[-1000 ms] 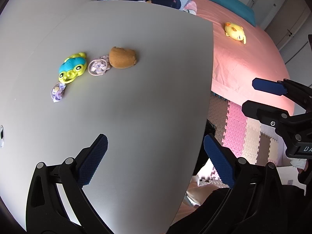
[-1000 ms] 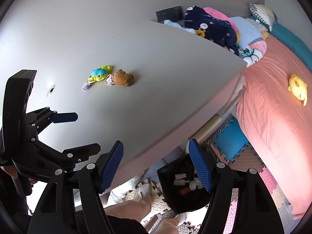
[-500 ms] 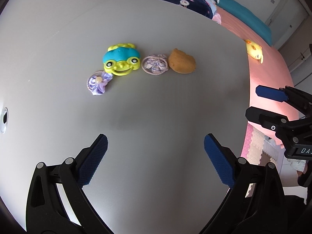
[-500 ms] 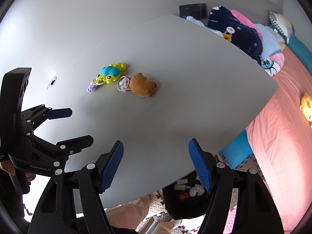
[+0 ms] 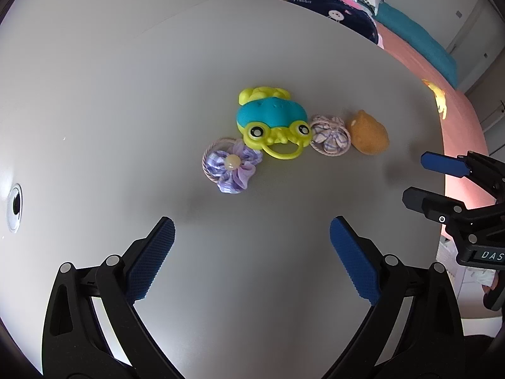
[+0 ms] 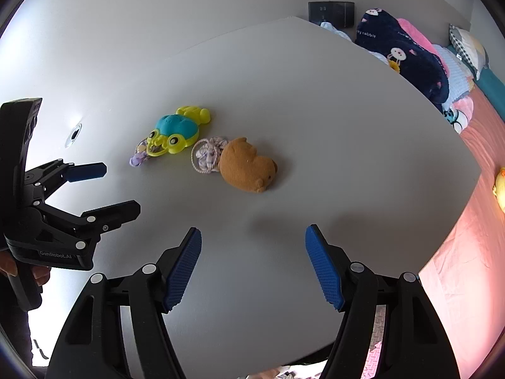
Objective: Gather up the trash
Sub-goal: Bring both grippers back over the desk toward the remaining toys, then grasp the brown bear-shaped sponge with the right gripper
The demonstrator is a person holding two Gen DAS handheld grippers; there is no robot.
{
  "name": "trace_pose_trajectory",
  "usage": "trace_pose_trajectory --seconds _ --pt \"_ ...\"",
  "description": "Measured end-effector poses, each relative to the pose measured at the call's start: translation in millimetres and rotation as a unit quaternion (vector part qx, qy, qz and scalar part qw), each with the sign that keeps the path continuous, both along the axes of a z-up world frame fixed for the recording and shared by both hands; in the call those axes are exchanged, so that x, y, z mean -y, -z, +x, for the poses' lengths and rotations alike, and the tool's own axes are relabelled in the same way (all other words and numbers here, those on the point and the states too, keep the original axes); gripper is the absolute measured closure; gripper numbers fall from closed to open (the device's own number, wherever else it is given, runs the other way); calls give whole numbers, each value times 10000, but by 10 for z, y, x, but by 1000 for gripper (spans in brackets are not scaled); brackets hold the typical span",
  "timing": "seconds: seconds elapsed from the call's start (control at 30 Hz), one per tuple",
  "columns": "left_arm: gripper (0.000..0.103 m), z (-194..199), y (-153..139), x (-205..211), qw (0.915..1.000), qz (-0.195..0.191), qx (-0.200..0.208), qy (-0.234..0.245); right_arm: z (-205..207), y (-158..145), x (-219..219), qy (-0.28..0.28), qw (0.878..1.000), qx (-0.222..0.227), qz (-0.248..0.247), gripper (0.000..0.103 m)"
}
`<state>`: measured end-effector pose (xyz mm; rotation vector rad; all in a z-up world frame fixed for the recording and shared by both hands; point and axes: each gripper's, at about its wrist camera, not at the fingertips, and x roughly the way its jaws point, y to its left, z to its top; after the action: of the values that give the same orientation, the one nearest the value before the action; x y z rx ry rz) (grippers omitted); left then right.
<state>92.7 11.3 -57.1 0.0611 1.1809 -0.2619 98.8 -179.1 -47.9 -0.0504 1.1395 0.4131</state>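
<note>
Hovering steeply downward over grey table (image 5: 94, 94), left gripper (image 5: 252, 249) spread empty, right gripper (image 6: 253, 263) spread empty, frog toy (image 5: 273, 123) at twelve o'clock.

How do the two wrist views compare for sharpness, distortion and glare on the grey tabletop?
Left wrist view: sharp, the turquoise-and-yellow plastic frog toy crisp; fisheye bows the grey tabletop; a soft shadow lies below the lilac fabric flower hair tie. Right wrist view: also sharp, the brown plush bear crisp; a bright washed-out patch at the tabletop's left edge.
</note>
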Motion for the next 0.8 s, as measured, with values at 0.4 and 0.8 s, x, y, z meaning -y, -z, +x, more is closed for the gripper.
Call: trace_pose_trajectory --seconds 0.4,0.8 --pt "37 167 22 -134 9996 127 86 221 281 110 -215 -132 9994 175 -270 42" --pt "71 279 4 -58 9991 224 172 308 416 144 -293 -332 9991 199 -180 56"
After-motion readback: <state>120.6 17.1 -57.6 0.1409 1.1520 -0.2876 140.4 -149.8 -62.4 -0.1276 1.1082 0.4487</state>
